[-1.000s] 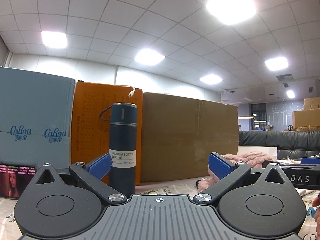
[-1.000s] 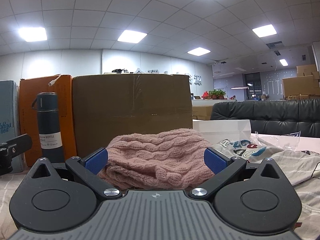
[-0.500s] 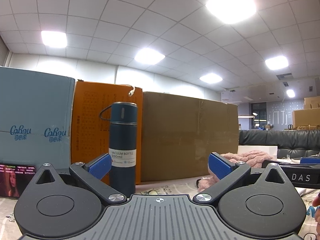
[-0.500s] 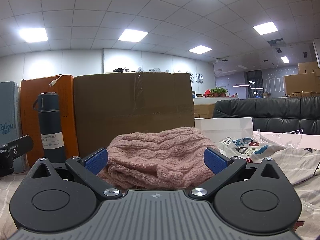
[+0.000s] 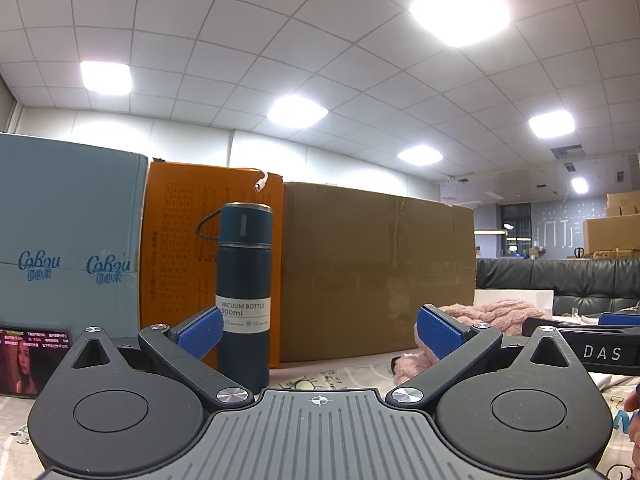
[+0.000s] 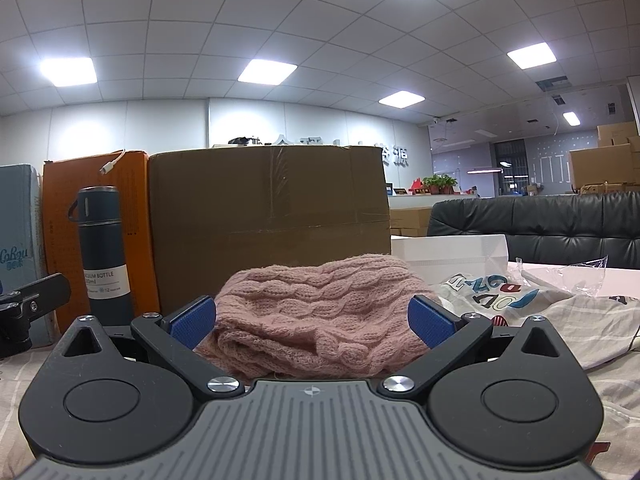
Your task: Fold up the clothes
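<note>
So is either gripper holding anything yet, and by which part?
Nothing is held. The left gripper and the right gripper are both open; the pink knit sweater lies ahead of the right one, ungripped.

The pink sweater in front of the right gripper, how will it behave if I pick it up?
The pink sweater looks like thick, soft cable knit, so it will probably flop and sag. It lies bunched in loose folds, so lifting one edge would likely unravel the heap.

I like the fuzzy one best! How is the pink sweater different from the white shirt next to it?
The pink sweater is thick, knobbly knit; the white shirt is thin and smooth. The sweater is plain pink and bunched in a high heap; the shirt has colourful letters and lies flatter. Both are unfolded.
</note>
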Tool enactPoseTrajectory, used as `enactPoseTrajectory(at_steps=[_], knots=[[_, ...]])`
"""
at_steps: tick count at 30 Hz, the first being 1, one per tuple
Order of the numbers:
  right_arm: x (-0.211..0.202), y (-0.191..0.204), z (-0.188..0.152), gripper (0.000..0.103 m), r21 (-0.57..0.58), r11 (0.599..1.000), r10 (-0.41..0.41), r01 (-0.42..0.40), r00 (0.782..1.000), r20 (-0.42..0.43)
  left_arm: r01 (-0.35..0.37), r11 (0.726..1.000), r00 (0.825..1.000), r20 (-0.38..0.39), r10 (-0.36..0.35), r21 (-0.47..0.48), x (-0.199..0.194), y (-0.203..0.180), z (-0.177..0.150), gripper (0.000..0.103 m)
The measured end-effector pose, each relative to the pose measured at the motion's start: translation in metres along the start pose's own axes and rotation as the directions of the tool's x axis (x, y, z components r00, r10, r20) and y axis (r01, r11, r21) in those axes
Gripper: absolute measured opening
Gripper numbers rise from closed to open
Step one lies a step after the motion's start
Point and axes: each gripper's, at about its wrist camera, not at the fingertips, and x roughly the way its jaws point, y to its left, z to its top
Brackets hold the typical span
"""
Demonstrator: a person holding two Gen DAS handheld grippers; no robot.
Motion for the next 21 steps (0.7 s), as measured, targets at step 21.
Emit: enactPoseTrajectory(at_steps=[21], knots=[[0.0006,-0.0002,0.0,0.103,0.005,1.0,0.002,-0.002,1.0,-0.002,0.0,1.0,1.0,-0.002,0.0,-0.001,0.0003,-0.0002,0.0002,0.103]])
